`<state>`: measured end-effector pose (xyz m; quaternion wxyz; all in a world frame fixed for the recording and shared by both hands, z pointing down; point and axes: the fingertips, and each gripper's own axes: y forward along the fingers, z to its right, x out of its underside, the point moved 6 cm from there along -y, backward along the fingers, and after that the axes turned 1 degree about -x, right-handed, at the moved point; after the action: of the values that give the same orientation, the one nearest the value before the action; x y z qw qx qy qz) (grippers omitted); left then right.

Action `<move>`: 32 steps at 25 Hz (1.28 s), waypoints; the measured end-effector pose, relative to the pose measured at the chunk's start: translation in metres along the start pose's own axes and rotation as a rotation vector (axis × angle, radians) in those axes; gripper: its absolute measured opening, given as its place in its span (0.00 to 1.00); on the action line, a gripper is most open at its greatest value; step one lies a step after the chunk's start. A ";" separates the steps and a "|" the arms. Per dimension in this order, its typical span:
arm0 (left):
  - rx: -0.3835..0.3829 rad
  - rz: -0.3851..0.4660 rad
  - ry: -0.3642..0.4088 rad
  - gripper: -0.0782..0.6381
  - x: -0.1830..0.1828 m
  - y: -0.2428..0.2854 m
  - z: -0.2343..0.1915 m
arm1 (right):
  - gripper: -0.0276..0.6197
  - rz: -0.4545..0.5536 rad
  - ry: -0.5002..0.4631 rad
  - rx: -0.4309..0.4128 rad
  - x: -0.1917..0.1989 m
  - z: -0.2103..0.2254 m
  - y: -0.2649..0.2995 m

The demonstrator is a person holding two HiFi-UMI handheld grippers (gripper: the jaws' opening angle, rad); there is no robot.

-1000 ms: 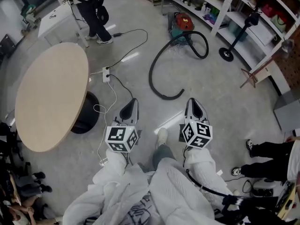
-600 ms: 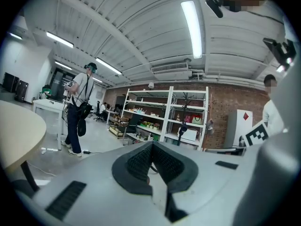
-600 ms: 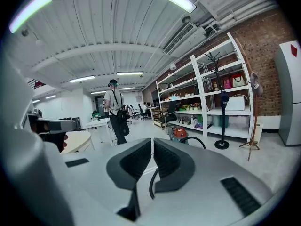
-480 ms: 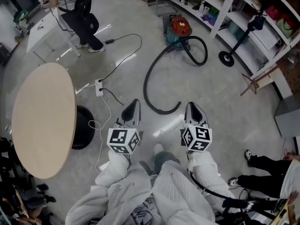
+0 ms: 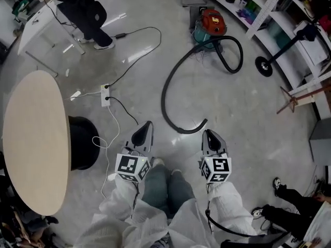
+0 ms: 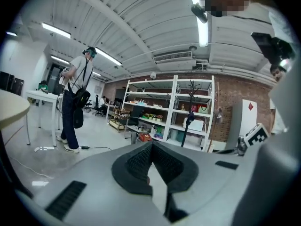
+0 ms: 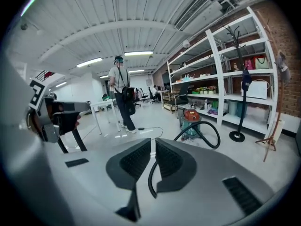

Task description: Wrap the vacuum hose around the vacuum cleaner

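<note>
Left tool [image 5: 147, 124] and right tool [image 5: 208, 133]: both clenched, empty. The vacuum hose [image 5: 166, 84] lies curved on the floor [image 5: 248, 107] at frame centre, attached to the vacuum cleaner [image 5: 212, 22] at upper right. Risks: unopened jaws would shove the hose end aside; a hard pull could roll the cleaner; power strip [image 5: 106, 94] cables at left could snag feet.

No word, brand or number can be read anywhere. The marker cube [image 5: 133, 168] on the left gripper [image 5: 147, 124] and the second cube [image 5: 215, 169] on the right gripper [image 5: 207, 133] carry only black-and-white square code patterns. Right of the shelving [image 6: 164, 112], a white cabinet [image 6: 244, 126] bears a small red diamond sign [image 6: 250, 106] with no legible lettering.
</note>
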<state>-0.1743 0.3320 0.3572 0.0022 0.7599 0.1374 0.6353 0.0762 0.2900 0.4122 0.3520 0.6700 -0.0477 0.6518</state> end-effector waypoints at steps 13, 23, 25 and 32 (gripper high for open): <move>0.054 0.019 0.129 0.11 0.371 0.168 -0.149 | 0.31 -0.351 -0.207 -0.294 0.466 0.051 0.286; 0.032 -0.089 0.095 0.11 0.518 0.227 -0.195 | 0.32 -0.567 -0.529 -0.491 0.575 0.063 0.385; 0.039 -0.112 0.098 0.11 0.535 0.232 -0.194 | 0.32 -0.606 -0.546 -0.528 0.582 0.063 0.389; 0.058 -0.114 0.116 0.11 0.556 0.240 -0.185 | 0.34 -0.720 -0.645 -0.620 0.604 0.056 0.400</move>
<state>-0.2171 0.1871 0.9724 0.0085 0.7125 0.1987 0.6729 0.0026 0.1998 1.1297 0.6994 0.6745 -0.1105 0.2089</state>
